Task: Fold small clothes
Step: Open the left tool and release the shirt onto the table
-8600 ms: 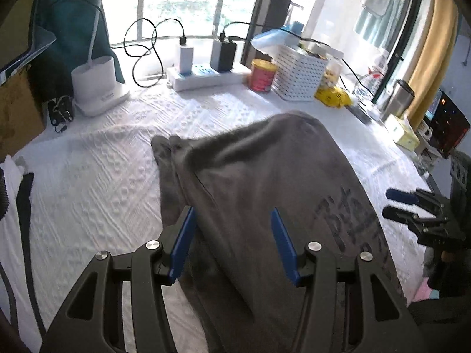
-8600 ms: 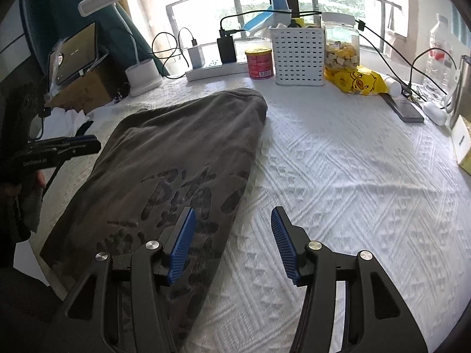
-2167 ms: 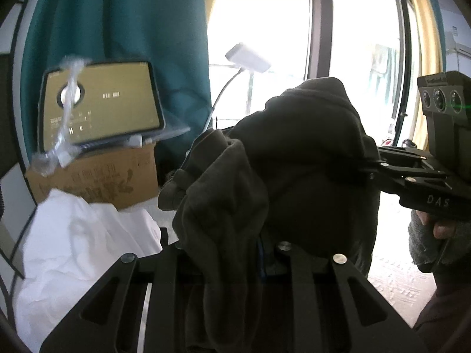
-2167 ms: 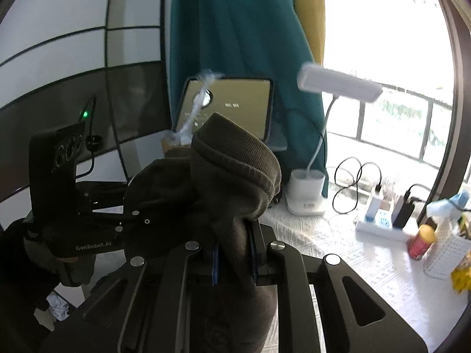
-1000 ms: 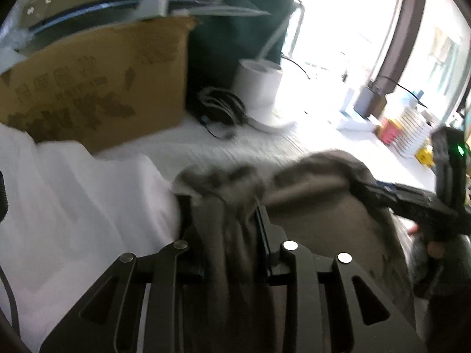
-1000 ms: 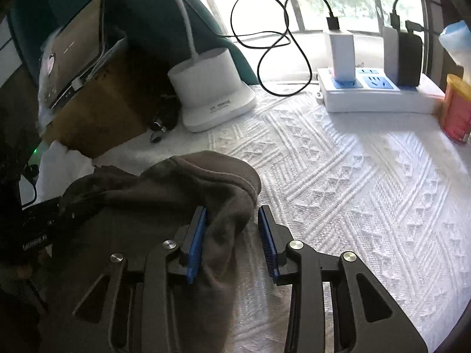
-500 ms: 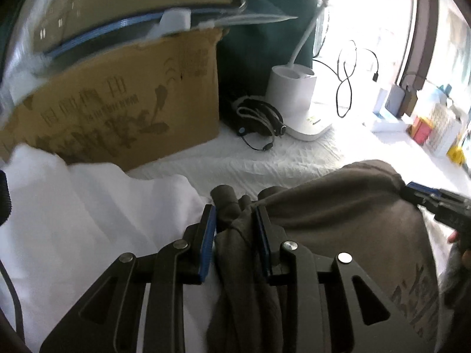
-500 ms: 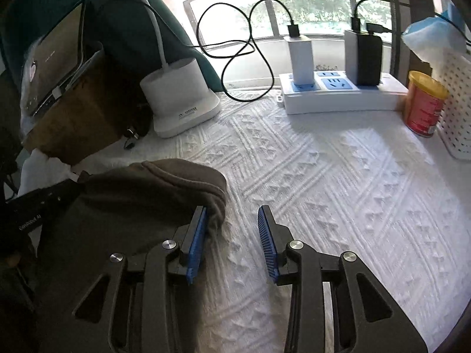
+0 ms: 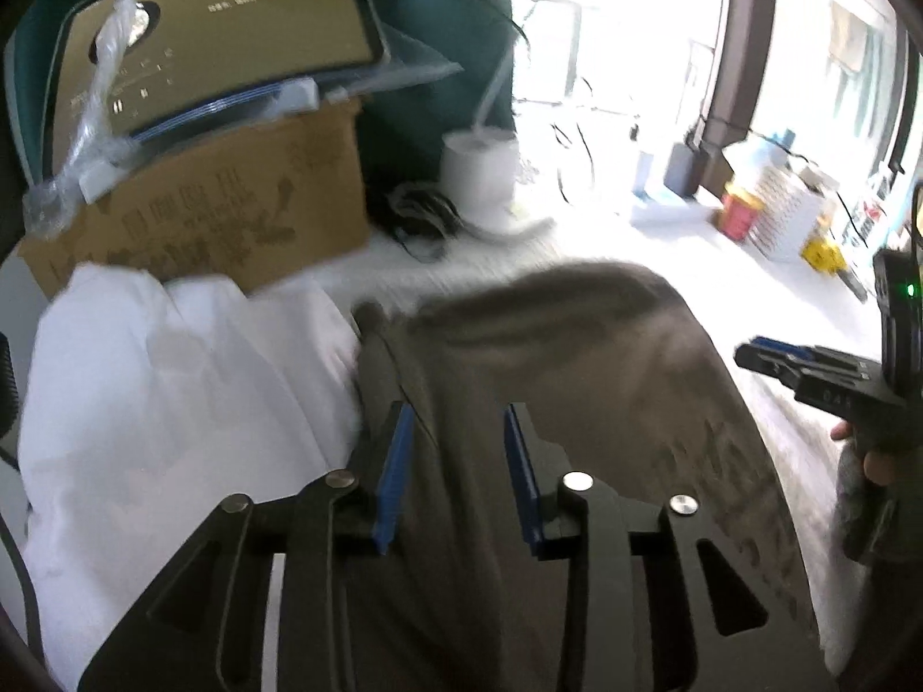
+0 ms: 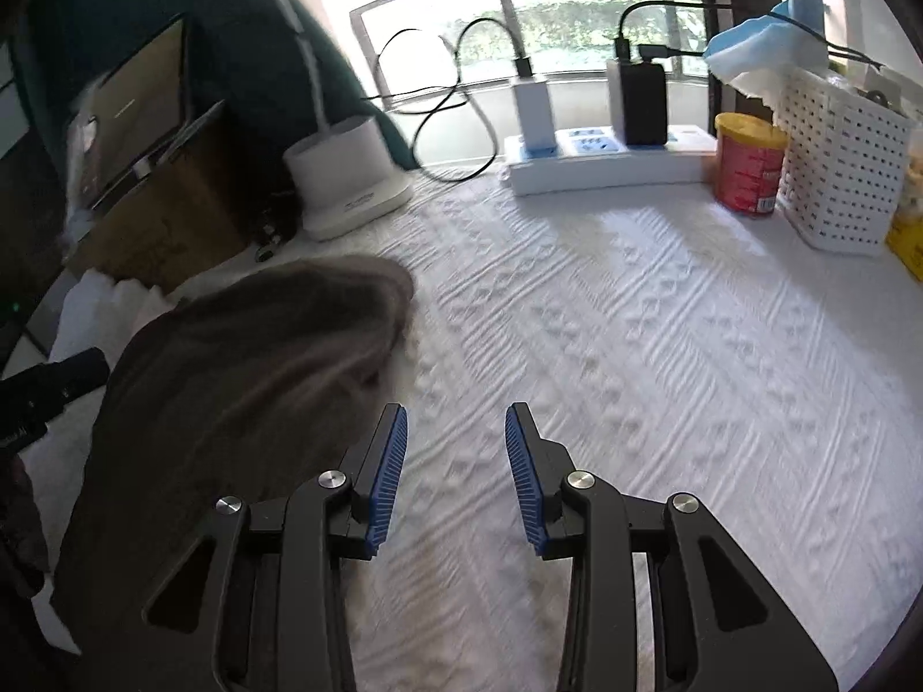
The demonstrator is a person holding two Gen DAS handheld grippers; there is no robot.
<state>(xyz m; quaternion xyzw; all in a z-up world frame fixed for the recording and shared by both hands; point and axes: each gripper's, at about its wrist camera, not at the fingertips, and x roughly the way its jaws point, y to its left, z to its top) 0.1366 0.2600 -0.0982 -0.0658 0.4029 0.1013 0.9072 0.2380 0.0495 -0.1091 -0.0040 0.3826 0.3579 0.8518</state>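
A dark grey garment (image 9: 577, 369) with faded print lies spread on the white textured tablecloth (image 10: 663, 357). My left gripper (image 9: 458, 461) hovers over the garment's left edge. Its jaws are opening, and the cloth lies beneath the blue pads (image 9: 395, 473), which do not press on it. In the right wrist view the garment (image 10: 248, 357) sits to the left, and my right gripper (image 10: 456, 461) stands open over bare tablecloth just beside its edge. The right gripper (image 9: 773, 357) also shows at the right in the left wrist view, held by a hand.
A white cloth (image 9: 173, 403) is bunched left of the garment, with a cardboard box (image 9: 219, 213) and a tablet (image 9: 231, 29) behind it. A lamp base (image 10: 346, 179), power strip (image 10: 611, 164), red can (image 10: 750, 164) and white basket (image 10: 848, 167) line the far edge.
The left gripper has let go of the garment's edge and drawn back. The right gripper has moved back and right, off the cloth. The garment now rests flat.
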